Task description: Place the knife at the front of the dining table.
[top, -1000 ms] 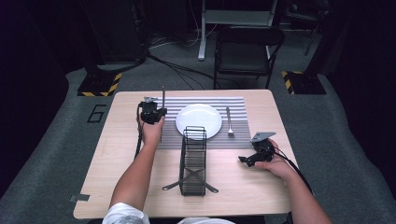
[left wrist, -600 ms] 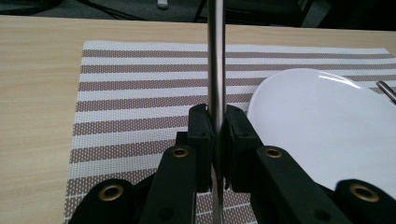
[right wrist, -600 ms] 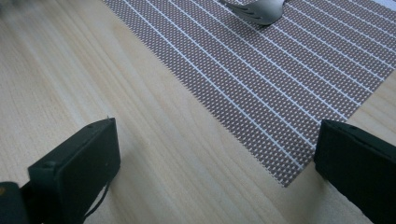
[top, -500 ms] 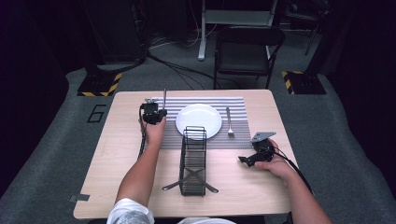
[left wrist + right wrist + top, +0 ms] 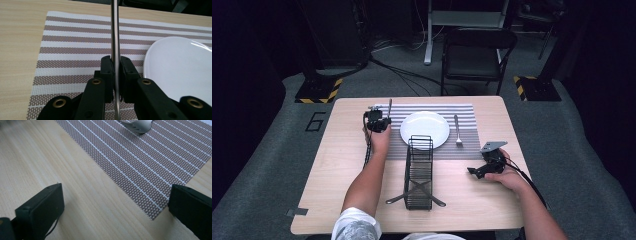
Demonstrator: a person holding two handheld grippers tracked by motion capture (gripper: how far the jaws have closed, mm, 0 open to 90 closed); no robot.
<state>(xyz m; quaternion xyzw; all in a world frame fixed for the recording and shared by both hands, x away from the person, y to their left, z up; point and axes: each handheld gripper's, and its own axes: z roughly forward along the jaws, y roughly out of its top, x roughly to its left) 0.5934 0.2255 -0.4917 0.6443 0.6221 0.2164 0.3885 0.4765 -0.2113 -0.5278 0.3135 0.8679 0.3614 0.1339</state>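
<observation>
My left gripper (image 5: 378, 121) is shut on a thin metal knife (image 5: 389, 106), which points up and away over the left part of the striped placemat (image 5: 467, 112). In the left gripper view the knife (image 5: 115, 35) runs edge-on between the closed jaws (image 5: 115, 60), above the placemat (image 5: 75, 50), with the white plate (image 5: 180, 62) to its right. The plate (image 5: 424, 129) sits mid-mat and a fork (image 5: 457, 131) lies to its right. My right gripper (image 5: 478, 171) rests on the wood, open and holding nothing, by the placemat corner (image 5: 150, 157), with the fork tines (image 5: 136, 125) ahead.
A black wire rack (image 5: 418, 172) stands on the table (image 5: 332, 165) between my two forearms, in front of the plate. Beyond the far edge are a dark chair (image 5: 474, 55) and cables on the floor.
My left gripper has shifted slightly right toward the plate, still holding the knife. The right gripper has stayed where it was.
</observation>
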